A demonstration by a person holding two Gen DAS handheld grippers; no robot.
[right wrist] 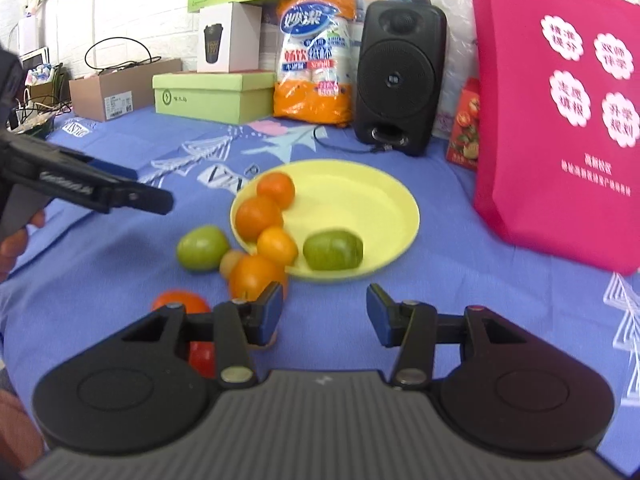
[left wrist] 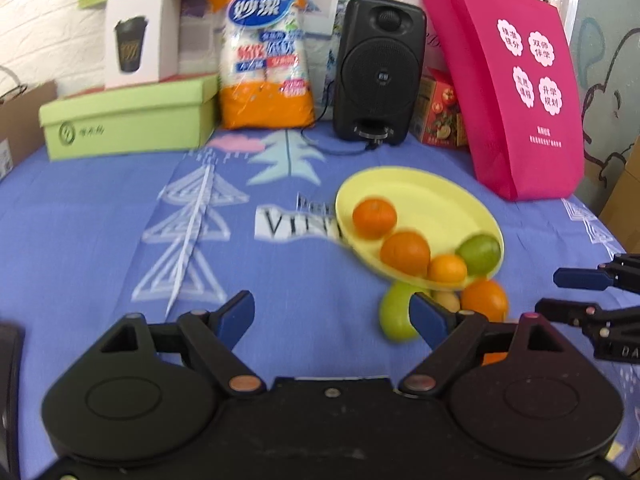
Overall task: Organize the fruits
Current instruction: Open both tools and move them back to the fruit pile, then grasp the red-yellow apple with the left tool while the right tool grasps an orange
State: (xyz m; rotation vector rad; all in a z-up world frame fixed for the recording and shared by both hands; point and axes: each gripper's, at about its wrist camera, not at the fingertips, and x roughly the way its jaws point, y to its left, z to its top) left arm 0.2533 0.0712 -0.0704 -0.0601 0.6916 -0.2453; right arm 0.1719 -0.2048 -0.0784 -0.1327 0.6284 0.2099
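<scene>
Gaping wide, both the left tongs [left wrist: 334, 318] and right tongs [right wrist: 324, 312] hold nothing beside the yellow plate [right wrist: 360, 200] of fruit.

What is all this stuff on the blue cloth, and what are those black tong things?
Plate: one, yellow, mid-cloth.
Fruit on plate: three orange, one green.
Fruit off plate: green, orange, small tan, plus orange-red ones partly hidden by the tongs.
Speaker: one, black, at back.
Bag: one, pink, right.
Boxes: several, green, white and brown, back left.
Paper-cup pack: orange.
Left tongs: black, open.
Right tongs: black, open.
</scene>
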